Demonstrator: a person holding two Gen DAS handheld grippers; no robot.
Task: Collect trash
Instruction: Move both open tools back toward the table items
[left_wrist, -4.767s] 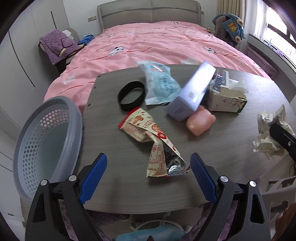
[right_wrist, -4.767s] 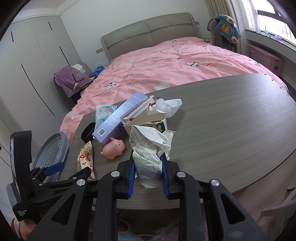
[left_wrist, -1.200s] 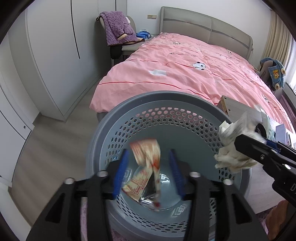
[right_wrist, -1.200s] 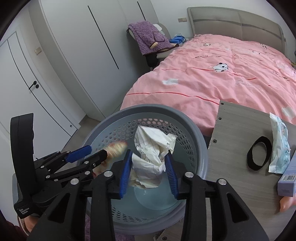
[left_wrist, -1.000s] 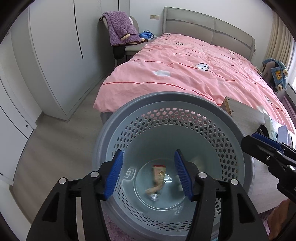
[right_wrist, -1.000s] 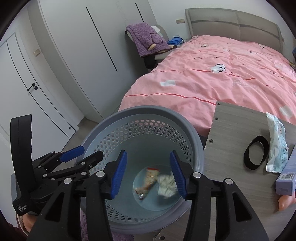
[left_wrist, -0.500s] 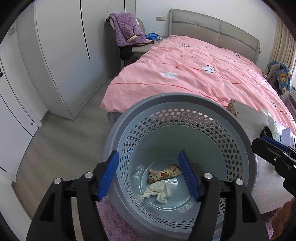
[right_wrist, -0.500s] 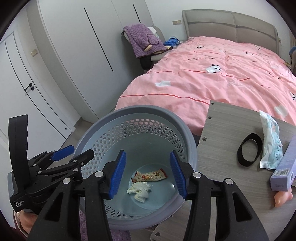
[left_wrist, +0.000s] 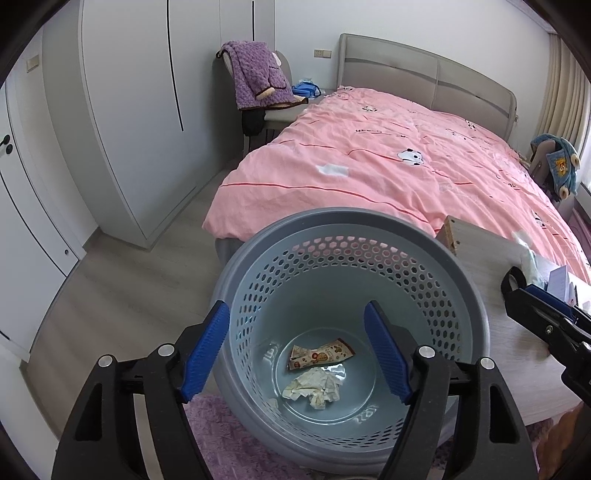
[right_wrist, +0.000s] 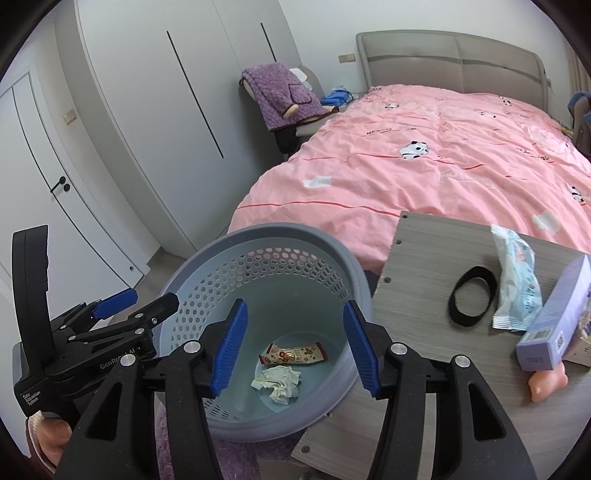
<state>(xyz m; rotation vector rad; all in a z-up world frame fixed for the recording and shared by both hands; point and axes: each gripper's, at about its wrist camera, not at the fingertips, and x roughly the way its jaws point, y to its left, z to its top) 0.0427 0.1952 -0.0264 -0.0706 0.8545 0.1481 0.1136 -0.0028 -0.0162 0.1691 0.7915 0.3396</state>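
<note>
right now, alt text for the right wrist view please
Open right gripper hangs over a grey perforated basket holding a snack wrapper and crumpled paper. The table to the right carries a black band, with a pink bed behind.

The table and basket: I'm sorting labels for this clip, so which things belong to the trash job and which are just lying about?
Part of the job:
- basket
- snack wrapper
- crumpled paper
- left gripper, open
- right gripper, open

Lying about:
- black band
- purple box
- pink pig toy
- bed
</note>
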